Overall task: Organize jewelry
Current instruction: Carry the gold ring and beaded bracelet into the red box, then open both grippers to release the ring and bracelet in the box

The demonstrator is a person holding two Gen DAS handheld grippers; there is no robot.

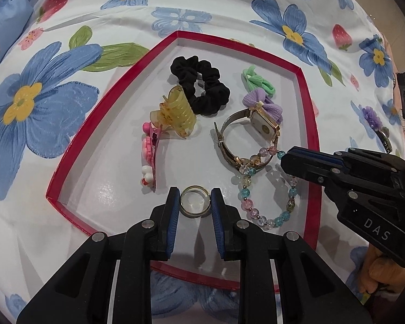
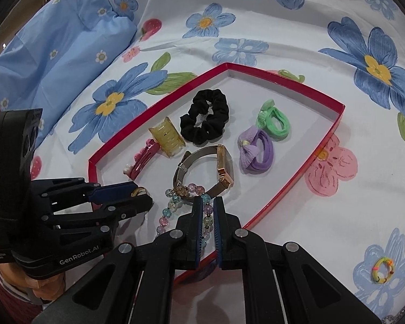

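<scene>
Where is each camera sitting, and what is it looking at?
Left wrist: sits on the left gripper, looking down into the red tray; its fingers clamp a ring; the right gripper reaches in from the right.
Right wrist: sits on the right gripper, looking down into the red tray; its fingers pinch the bead bracelet; the left gripper enters from the left.
Both show the watch, black scrunchie and flowered sheet.

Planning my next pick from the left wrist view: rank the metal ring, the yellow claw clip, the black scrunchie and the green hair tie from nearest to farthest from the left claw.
1. Silver metal ring: between the left claw's fingers.
2. Translucent yellow claw clip: ahead, slightly left.
3. Black fabric scrunchie: behind the clip.
4. Green fabric hair tie: far right; close to the scrunchie's range, a rough call.
</scene>
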